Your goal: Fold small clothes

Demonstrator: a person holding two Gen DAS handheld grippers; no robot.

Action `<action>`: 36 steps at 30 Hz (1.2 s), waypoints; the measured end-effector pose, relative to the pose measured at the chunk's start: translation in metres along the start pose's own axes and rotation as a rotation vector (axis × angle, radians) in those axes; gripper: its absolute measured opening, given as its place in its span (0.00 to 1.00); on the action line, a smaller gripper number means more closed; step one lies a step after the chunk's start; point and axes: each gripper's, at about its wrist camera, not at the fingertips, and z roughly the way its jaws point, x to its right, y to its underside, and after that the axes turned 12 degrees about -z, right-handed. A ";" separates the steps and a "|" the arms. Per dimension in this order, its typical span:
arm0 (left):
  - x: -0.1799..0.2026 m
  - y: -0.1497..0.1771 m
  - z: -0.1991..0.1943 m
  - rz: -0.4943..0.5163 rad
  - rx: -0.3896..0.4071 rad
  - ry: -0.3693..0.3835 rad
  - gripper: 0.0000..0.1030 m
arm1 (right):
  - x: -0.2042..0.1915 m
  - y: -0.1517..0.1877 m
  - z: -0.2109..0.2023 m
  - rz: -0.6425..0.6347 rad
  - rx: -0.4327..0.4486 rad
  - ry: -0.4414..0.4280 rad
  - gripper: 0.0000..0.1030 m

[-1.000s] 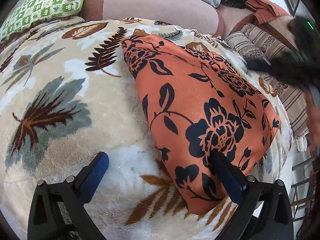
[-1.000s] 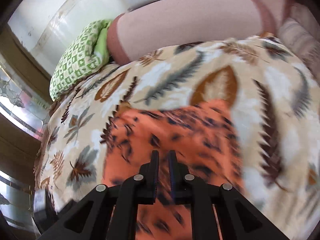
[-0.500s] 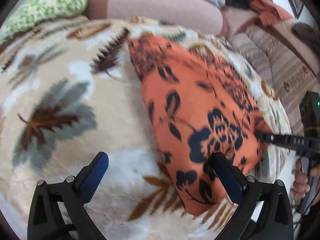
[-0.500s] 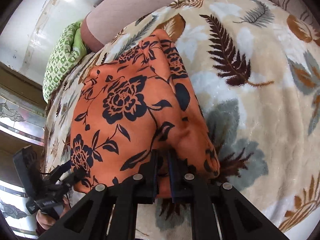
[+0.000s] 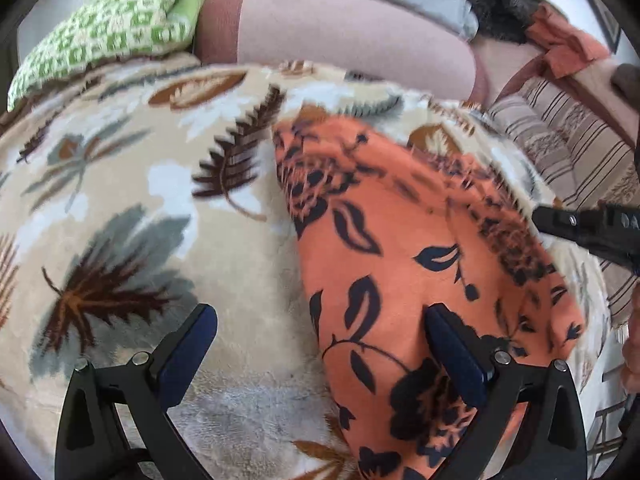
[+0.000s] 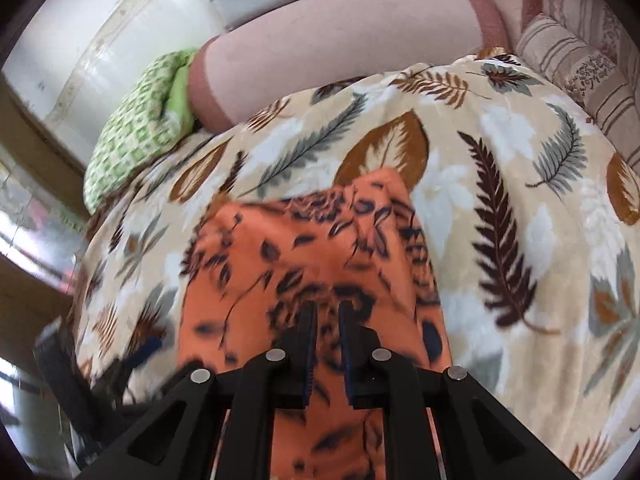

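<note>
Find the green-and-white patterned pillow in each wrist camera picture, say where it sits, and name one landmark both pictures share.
Left wrist view: the green-and-white pillow lies at the top left, beside the pink bolster's darker end.
Right wrist view: the green-and-white pillow lies at the left, above the middle, again against that bolster end.
Shared landmark: the pink bolster, running along the far edge of the leaf-print blanket.

Left half of bed: bare leaf-print blanket [image 5: 120,208], free room beside the orange floral cloth [image 5: 400,248].
Head of bed: pink bolster [image 5: 340,36] and green checked pillow [image 5: 108,36] close it off.
Right edge: striped cushions [image 5: 568,148] stand just beyond the cloth.
Far side of cloth: right tool [image 5: 592,228] reaches in there.
Left tool [image 5: 320,344]: fingers wide apart, one over blanket, one over cloth.
</note>
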 end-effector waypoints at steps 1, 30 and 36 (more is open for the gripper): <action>-0.001 0.001 0.004 -0.001 -0.011 0.001 1.00 | 0.003 -0.003 0.009 0.009 -0.003 0.014 0.14; -0.031 -0.006 -0.024 -0.090 -0.024 -0.021 1.00 | -0.064 -0.017 0.069 -0.011 -0.103 -0.220 0.17; -0.024 0.001 -0.017 -0.023 -0.026 -0.060 1.00 | -0.095 -0.042 0.102 -0.051 -0.134 -0.296 0.18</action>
